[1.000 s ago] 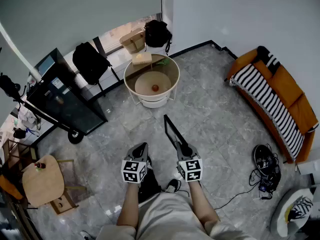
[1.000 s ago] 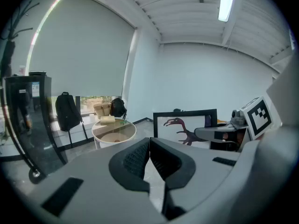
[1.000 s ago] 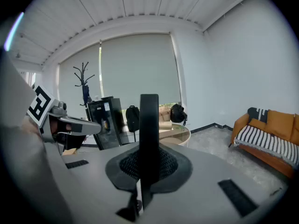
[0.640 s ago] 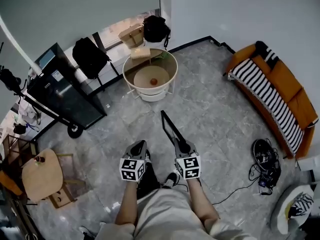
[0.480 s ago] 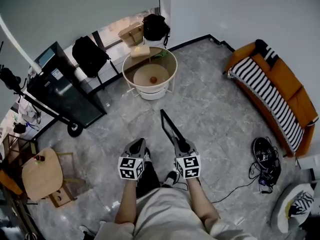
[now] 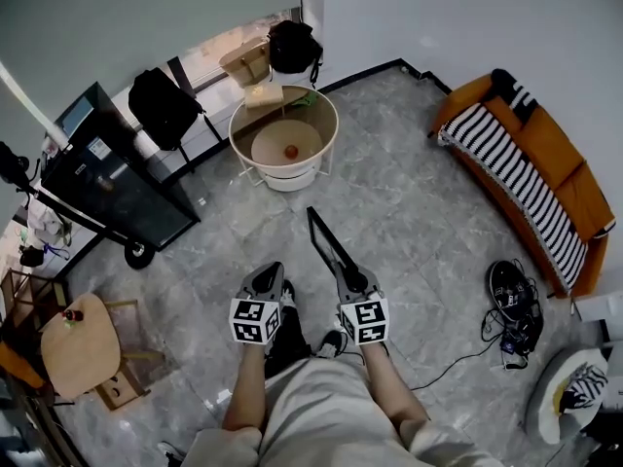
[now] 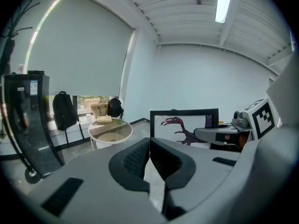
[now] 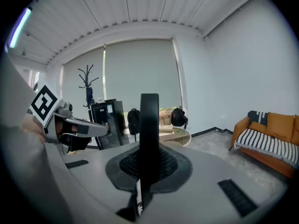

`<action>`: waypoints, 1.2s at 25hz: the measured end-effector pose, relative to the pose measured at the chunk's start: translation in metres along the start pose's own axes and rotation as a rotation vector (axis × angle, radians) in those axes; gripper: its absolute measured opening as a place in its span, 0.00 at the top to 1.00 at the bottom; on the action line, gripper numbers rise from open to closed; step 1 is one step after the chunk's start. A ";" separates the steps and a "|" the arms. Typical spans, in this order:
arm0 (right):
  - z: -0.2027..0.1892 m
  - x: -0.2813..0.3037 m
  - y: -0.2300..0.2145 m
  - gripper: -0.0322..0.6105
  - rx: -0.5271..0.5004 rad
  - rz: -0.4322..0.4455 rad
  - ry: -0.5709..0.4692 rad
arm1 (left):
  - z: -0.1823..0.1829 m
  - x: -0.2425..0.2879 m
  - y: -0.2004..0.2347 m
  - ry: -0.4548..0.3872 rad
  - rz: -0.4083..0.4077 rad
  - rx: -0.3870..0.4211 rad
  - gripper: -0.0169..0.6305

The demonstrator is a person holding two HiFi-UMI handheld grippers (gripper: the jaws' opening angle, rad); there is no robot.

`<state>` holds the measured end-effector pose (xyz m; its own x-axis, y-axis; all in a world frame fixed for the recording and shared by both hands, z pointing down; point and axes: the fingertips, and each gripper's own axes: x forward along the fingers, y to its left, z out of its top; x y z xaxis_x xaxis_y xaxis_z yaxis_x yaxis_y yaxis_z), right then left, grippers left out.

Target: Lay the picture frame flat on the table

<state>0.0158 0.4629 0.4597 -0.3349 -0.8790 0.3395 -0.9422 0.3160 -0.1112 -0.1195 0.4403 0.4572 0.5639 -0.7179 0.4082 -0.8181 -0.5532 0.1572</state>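
The picture frame (image 6: pixel 329 244) is black, held on edge over the floor, and sticks forward from my right gripper (image 6: pixel 355 282), which is shut on its lower end. In the left gripper view the picture frame (image 7: pixel 184 125) faces me and shows a dark dinosaur on white. In the right gripper view only the picture frame's thin black edge (image 8: pixel 149 120) shows, upright between the pads of the right gripper (image 8: pixel 148 164). My left gripper (image 6: pixel 265 280) hangs beside it, shut and empty; the left gripper (image 7: pixel 149 146) has its pads touching. The round table (image 6: pixel 336 129) stands ahead.
A yellowish box (image 6: pixel 261 95) lies on the table's glass top, an orange ball (image 6: pixel 290 151) on its lower shelf. A black cabinet (image 6: pixel 107 178) and backpack (image 6: pixel 161 105) stand left, an orange sofa (image 6: pixel 531 178) right. Cables (image 6: pixel 511 309) lie on the floor.
The head view has shifted a little, so the table and sofa sit slightly higher and further left. Both grippers keep their places before the body, the frame still in the right one.
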 end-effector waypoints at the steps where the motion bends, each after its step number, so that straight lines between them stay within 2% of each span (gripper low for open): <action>1: 0.003 0.005 -0.003 0.89 -0.002 -0.005 0.002 | 0.005 0.006 0.003 -0.002 -0.004 -0.001 0.94; 22: 0.067 0.171 -0.024 0.89 -0.048 -0.072 0.040 | 0.101 0.134 0.136 -0.012 -0.093 0.001 0.94; 30: 0.086 0.233 -0.019 0.89 -0.021 -0.114 0.041 | 0.117 0.161 0.194 -0.001 -0.124 0.020 0.94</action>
<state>-0.0450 0.2211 0.4608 -0.2246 -0.8944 0.3868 -0.9736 0.2227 -0.0503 -0.1744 0.1677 0.4481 0.6609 -0.6436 0.3860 -0.7395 -0.6462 0.1887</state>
